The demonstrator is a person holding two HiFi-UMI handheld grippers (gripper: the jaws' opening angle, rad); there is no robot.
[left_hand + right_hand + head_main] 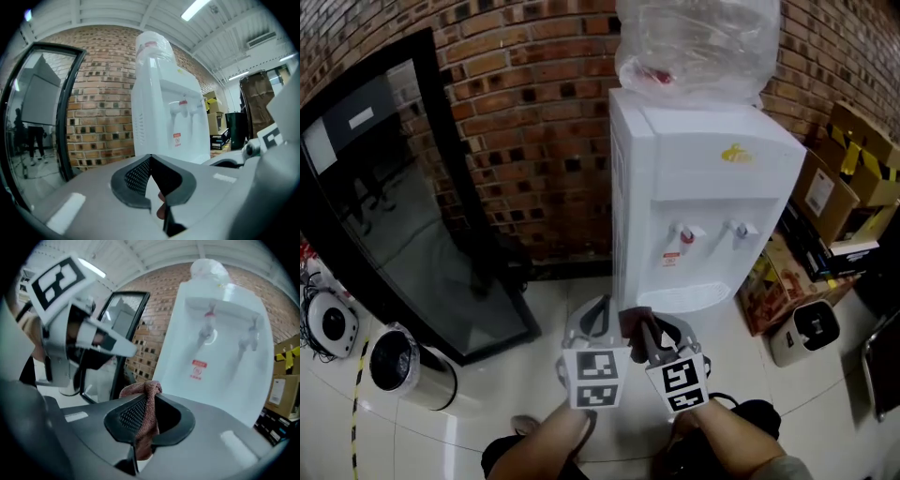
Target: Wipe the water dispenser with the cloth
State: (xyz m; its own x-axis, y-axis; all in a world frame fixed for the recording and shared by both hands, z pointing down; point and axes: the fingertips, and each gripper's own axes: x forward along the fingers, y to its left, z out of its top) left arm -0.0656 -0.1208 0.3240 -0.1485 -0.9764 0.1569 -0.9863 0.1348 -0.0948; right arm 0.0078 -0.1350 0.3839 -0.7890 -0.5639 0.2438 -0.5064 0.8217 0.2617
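Note:
The white water dispenser [703,187] stands against the brick wall with a plastic-wrapped bottle [698,42] on top and two taps on its front. It fills the middle of the left gripper view [164,122] and the right side of the right gripper view [220,352]. Both grippers are held side by side a little in front of its base. My right gripper [641,328] is shut on a reddish-brown cloth [146,418], which pokes out above the jaw tips and hangs between the pads. My left gripper [150,158] has its jaw tips together with nothing between them.
A tall black-framed glass panel [403,197] leans on the wall to the left. Cardboard boxes [834,206] and a small white appliance [802,328] crowd the dispenser's right side. A silver cylinder [408,366] and a round white device [333,323] lie on the floor at far left.

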